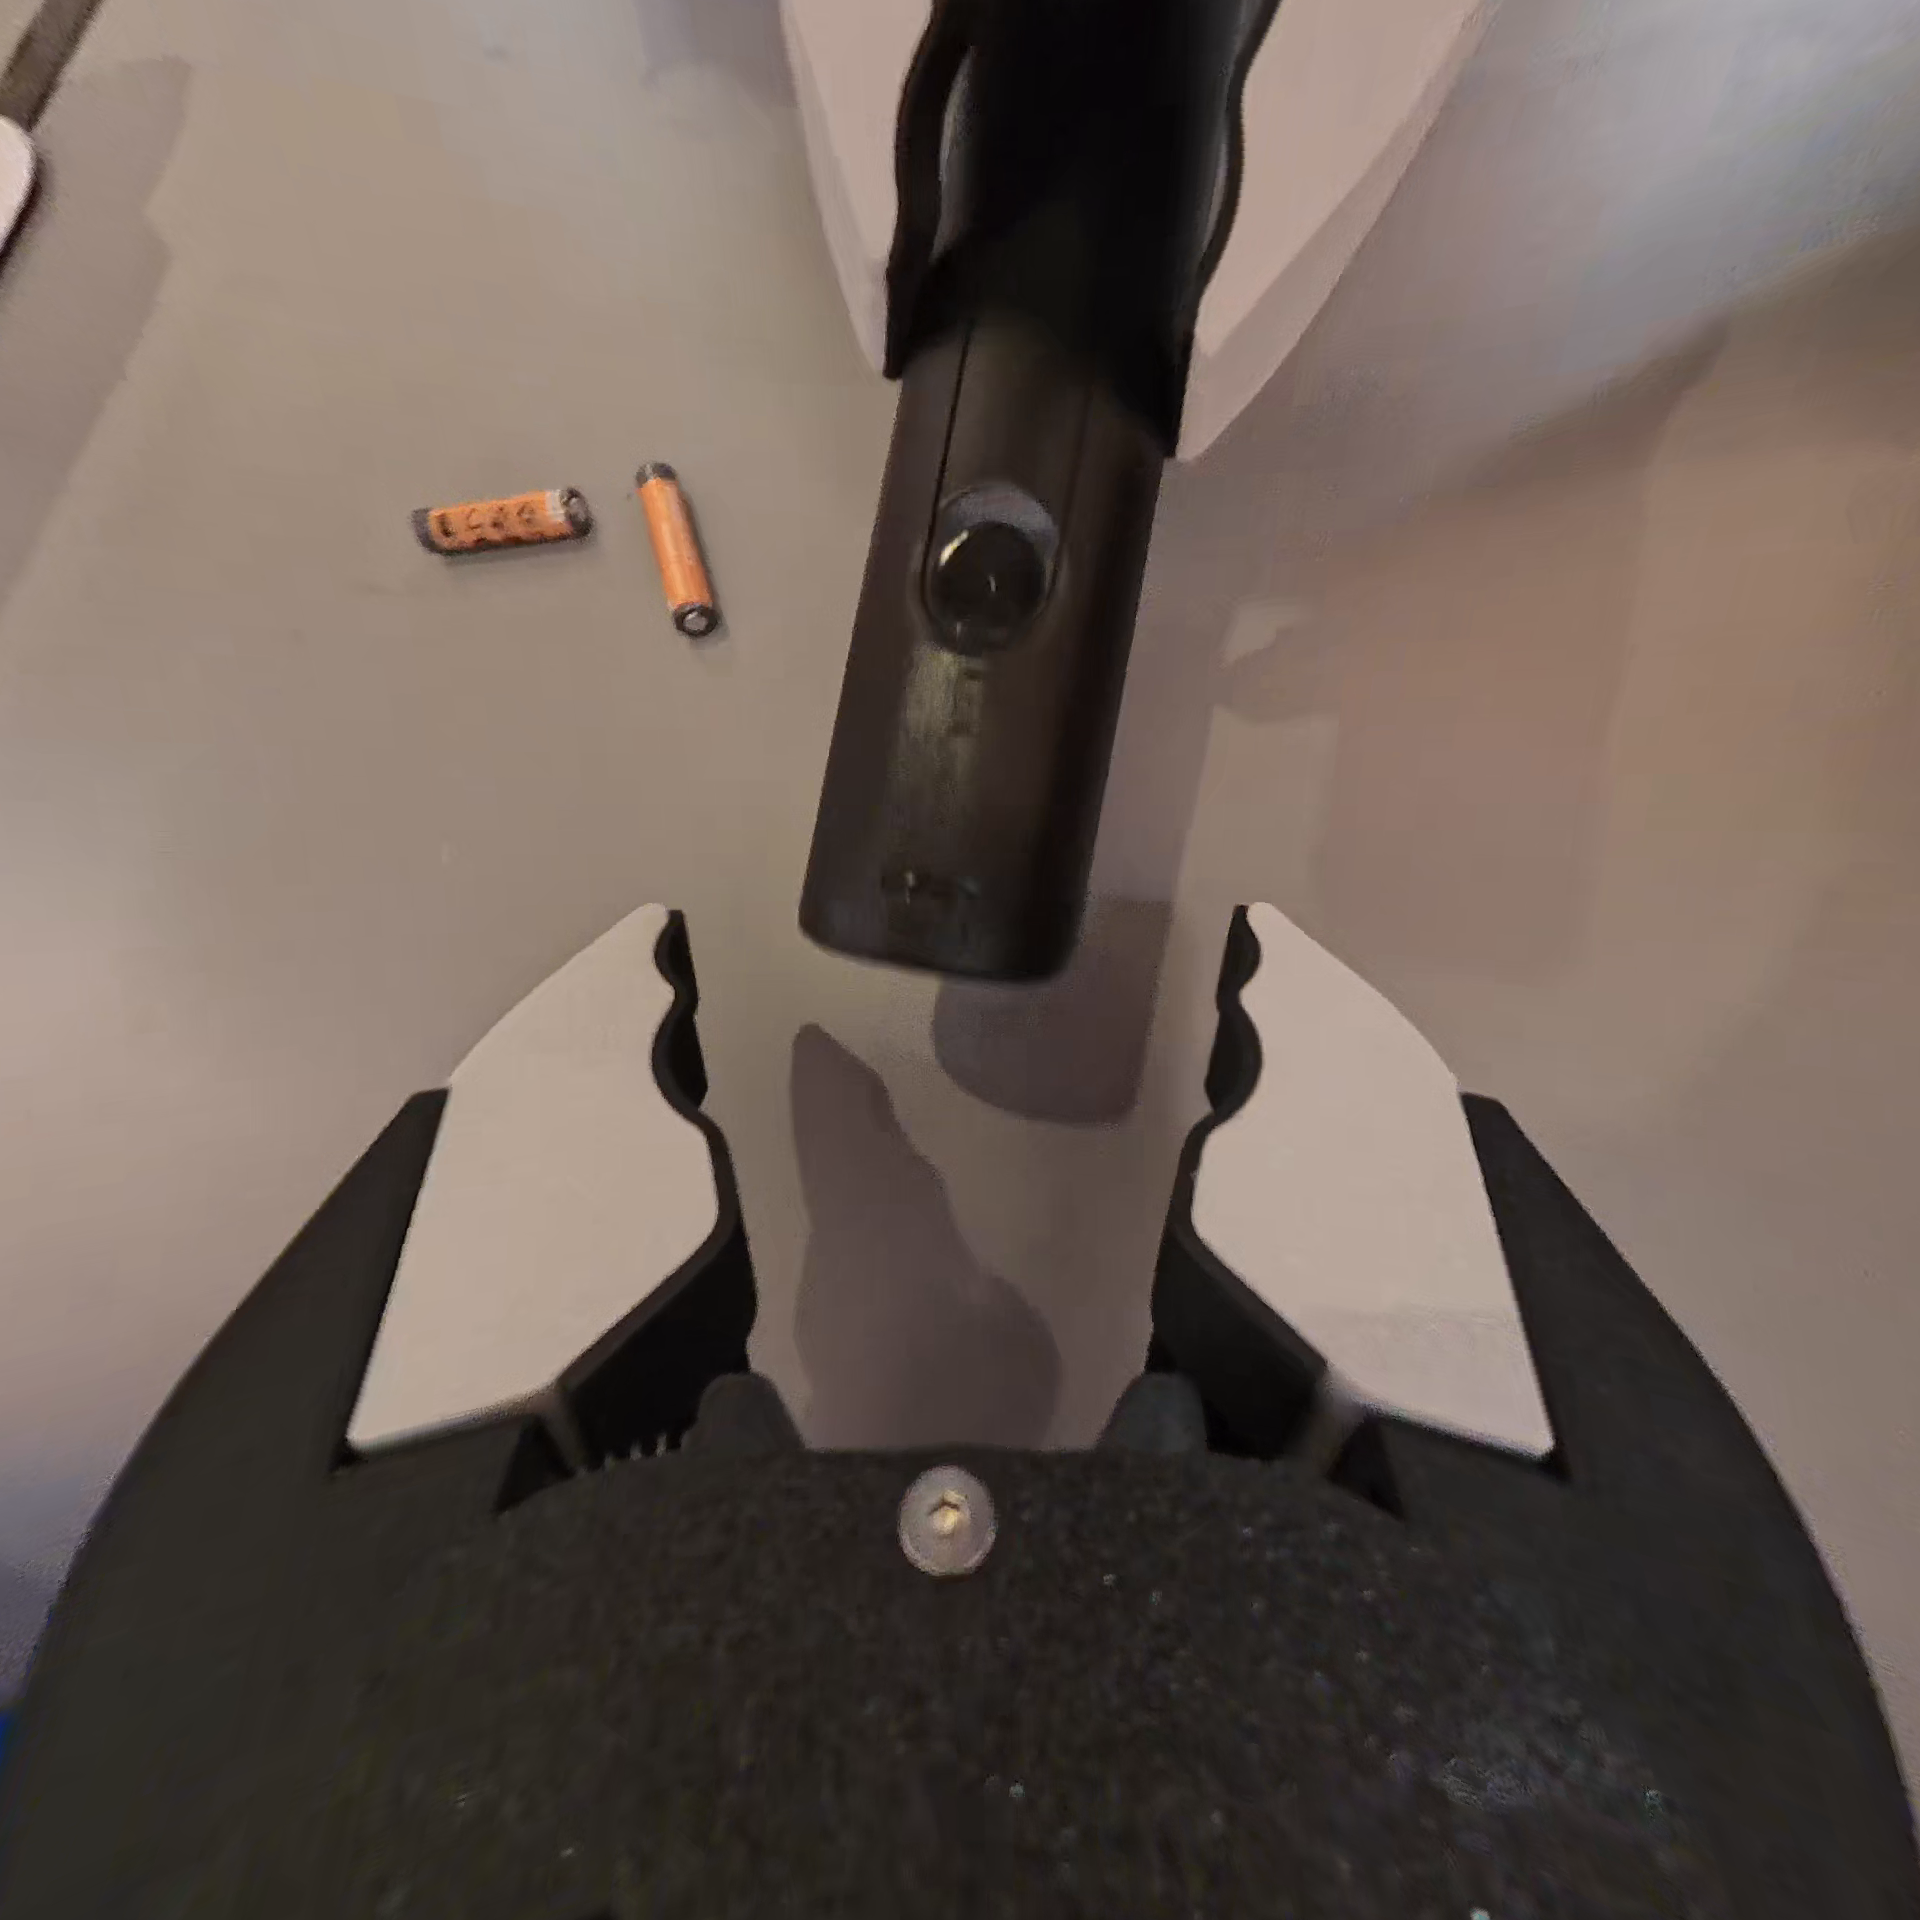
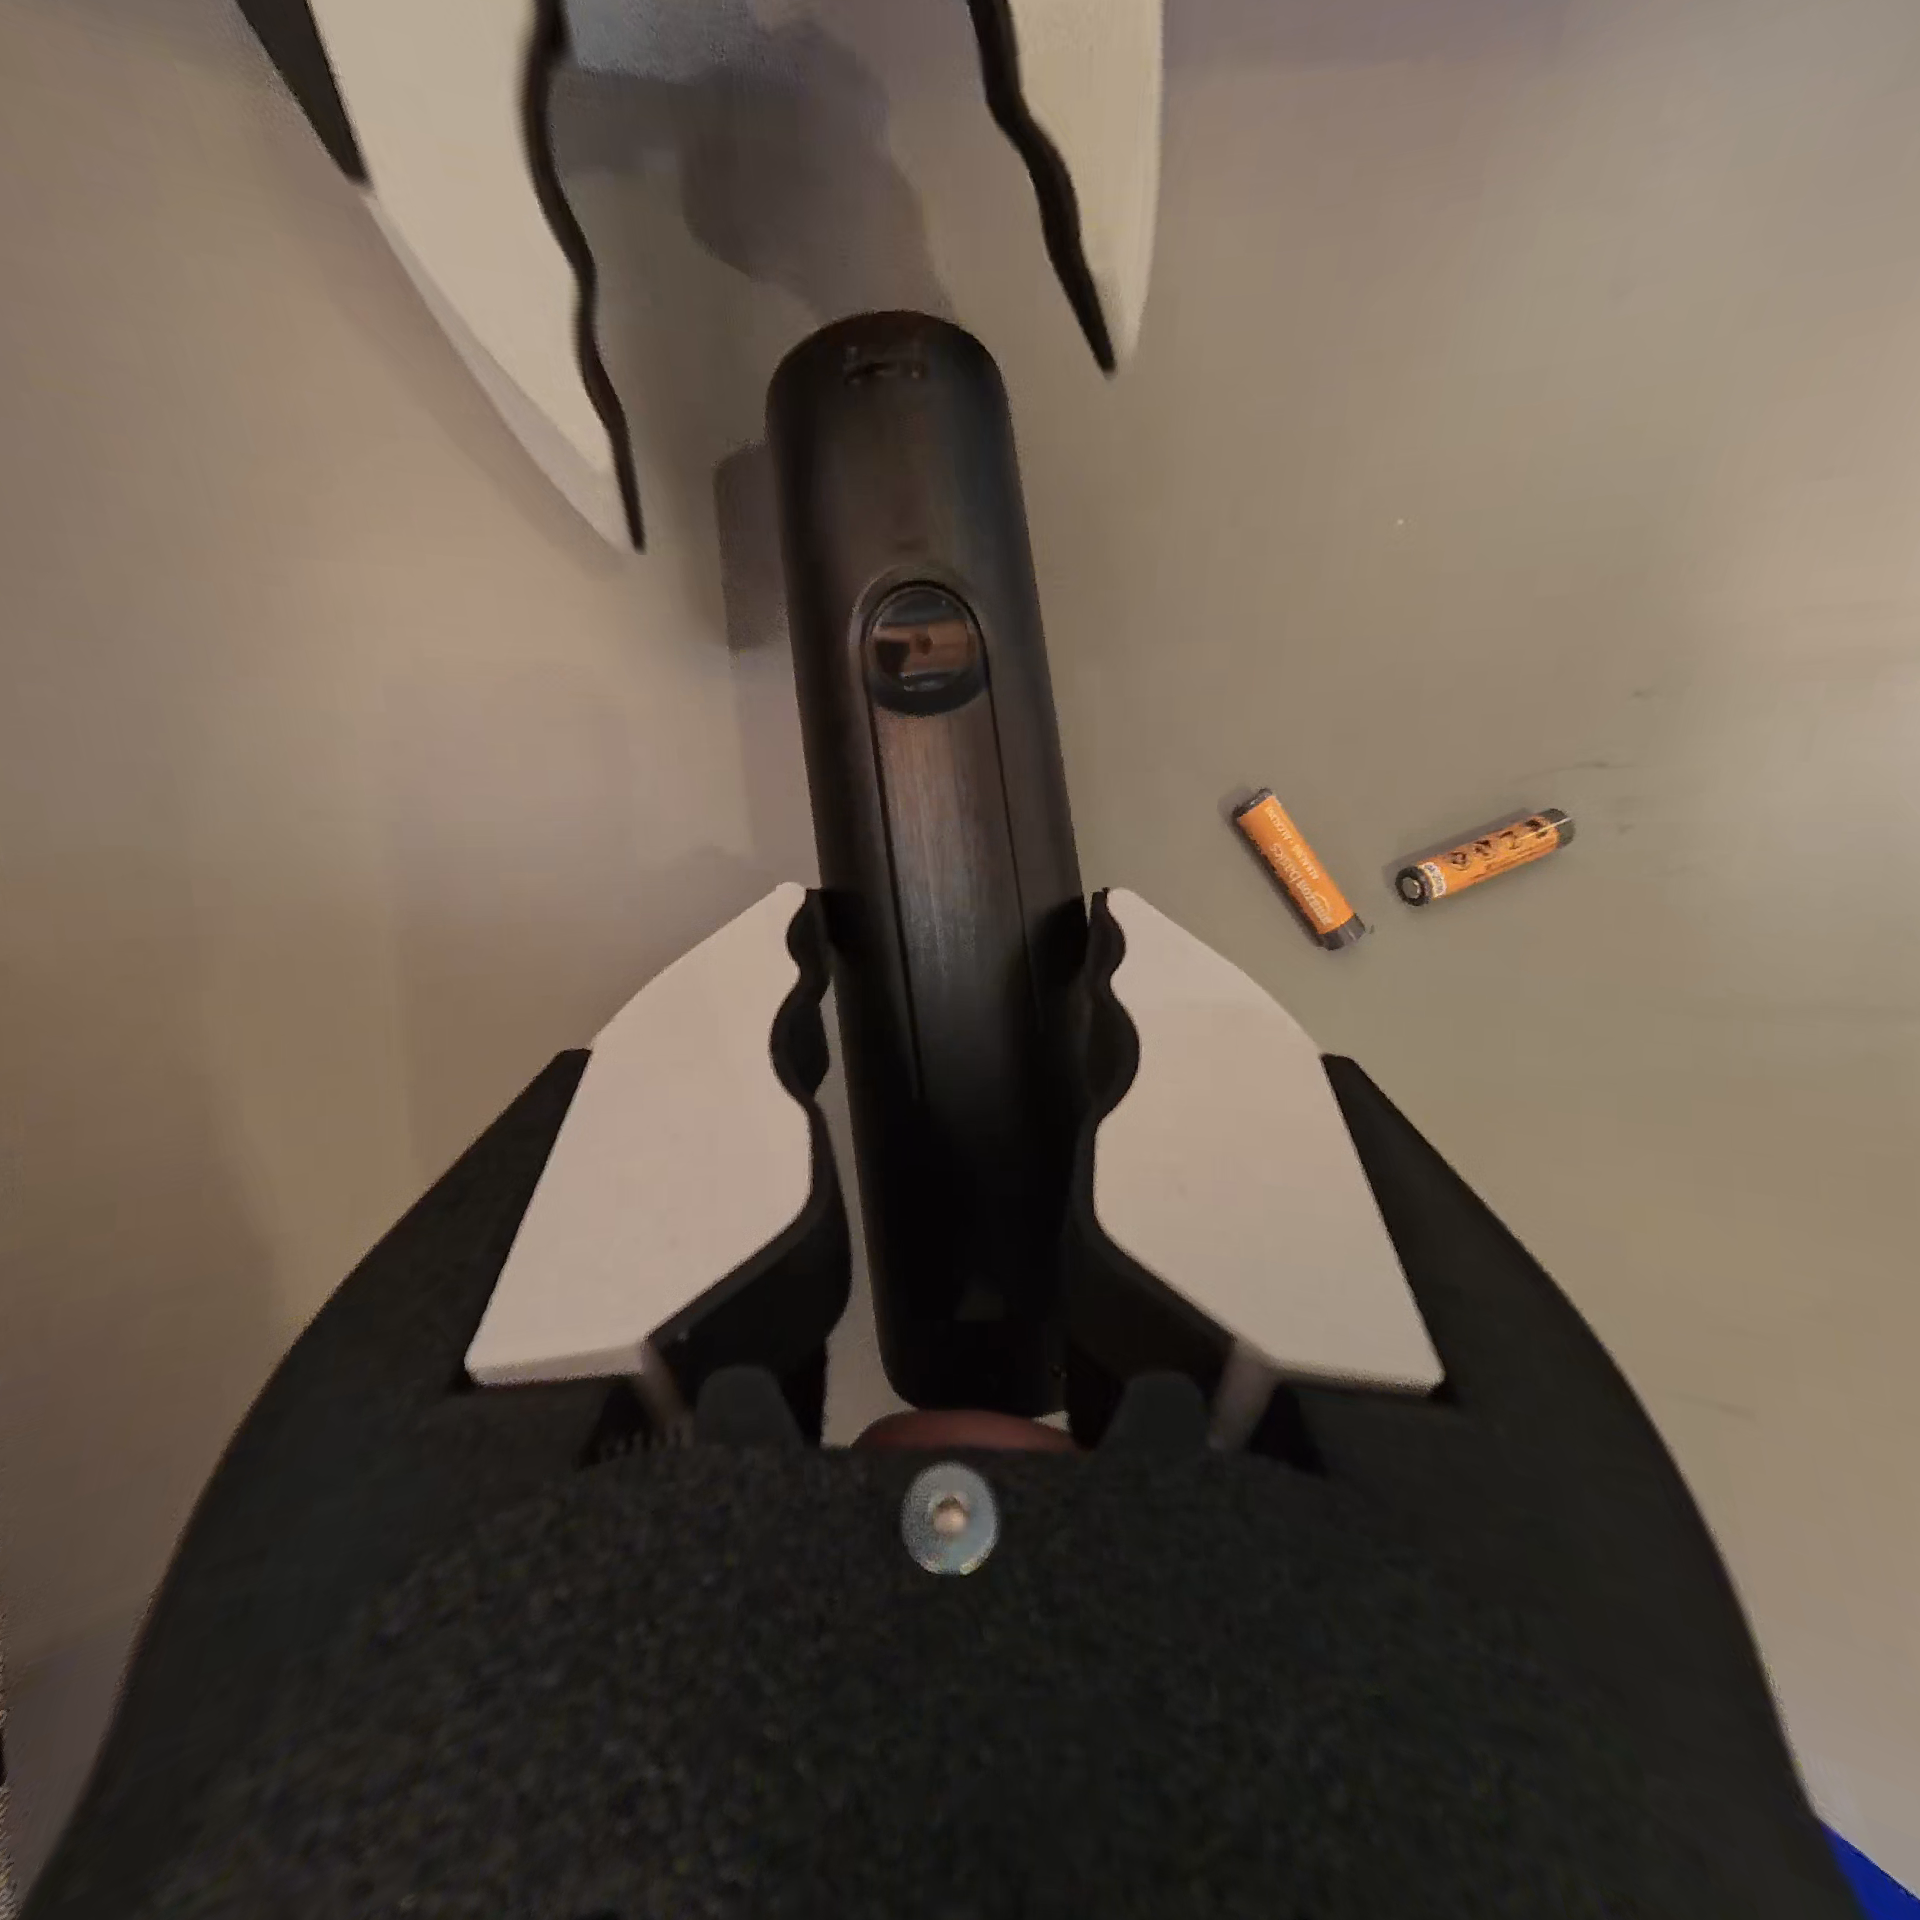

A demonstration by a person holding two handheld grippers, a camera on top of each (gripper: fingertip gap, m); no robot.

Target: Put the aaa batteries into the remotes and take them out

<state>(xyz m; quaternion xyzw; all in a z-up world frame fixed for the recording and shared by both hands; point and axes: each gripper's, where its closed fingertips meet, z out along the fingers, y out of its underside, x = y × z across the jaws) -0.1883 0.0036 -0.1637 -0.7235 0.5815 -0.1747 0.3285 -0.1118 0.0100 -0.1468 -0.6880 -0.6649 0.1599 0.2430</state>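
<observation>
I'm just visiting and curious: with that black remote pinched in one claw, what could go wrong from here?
The remote is clamped only at one end by the right gripper, so it might twist or slip. The open left gripper sits near its free end and could knock it. The two loose batteries could roll away.

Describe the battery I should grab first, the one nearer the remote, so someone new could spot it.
Start at the black remote held by the right gripper over the grey table. Two orange batteries lie beside it. Yours is the nearer battery, its plainer orange side up; the farther battery shows bold black marks and points a different way.
</observation>
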